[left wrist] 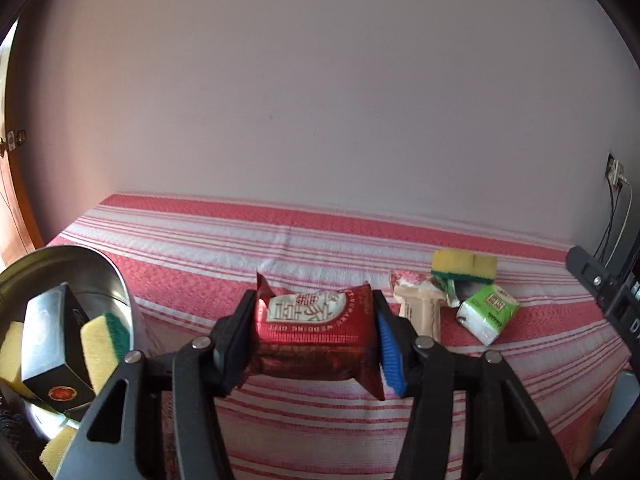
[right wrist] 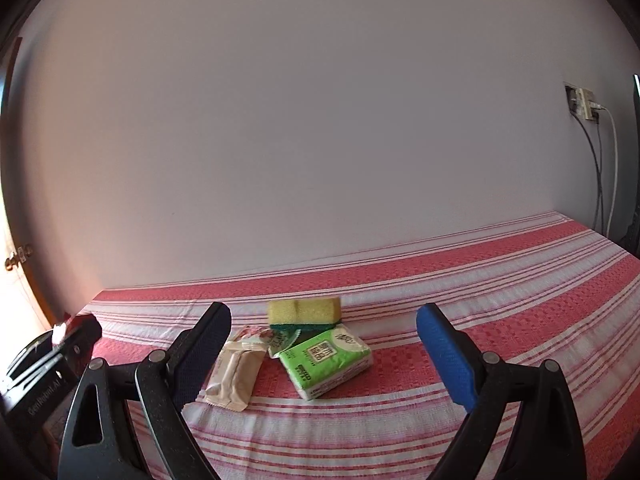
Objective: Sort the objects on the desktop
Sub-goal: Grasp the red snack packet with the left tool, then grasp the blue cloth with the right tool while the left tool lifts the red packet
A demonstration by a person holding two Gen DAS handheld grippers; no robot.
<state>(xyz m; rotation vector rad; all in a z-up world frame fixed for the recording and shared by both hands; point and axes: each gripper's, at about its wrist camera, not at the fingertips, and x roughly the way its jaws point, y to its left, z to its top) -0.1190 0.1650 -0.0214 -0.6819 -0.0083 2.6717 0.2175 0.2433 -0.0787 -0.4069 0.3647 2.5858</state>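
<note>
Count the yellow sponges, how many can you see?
4, maybe more hidden: three yellow sponges in the round metal bowl, at and, one on the red striped cloth.

Red snack packet point(left wrist: 316, 336): glossy foil, creased. Bowl point(left wrist: 80, 264): polished metal, reflective. Black box point(left wrist: 52, 344) in it: glossy card. Sponges point(left wrist: 464, 266): porous yellow foam, coarse green scouring layer. Green tissue pack point(right wrist: 326, 360): smooth plastic film. Beige sachet point(right wrist: 236, 372): matt wrapper. Bench cloth point(right wrist: 500, 300): woven, textured, striped. Left claw point(left wrist: 316, 354): matt black plastic, ribbed blue pad point(left wrist: 390, 356)
</note>
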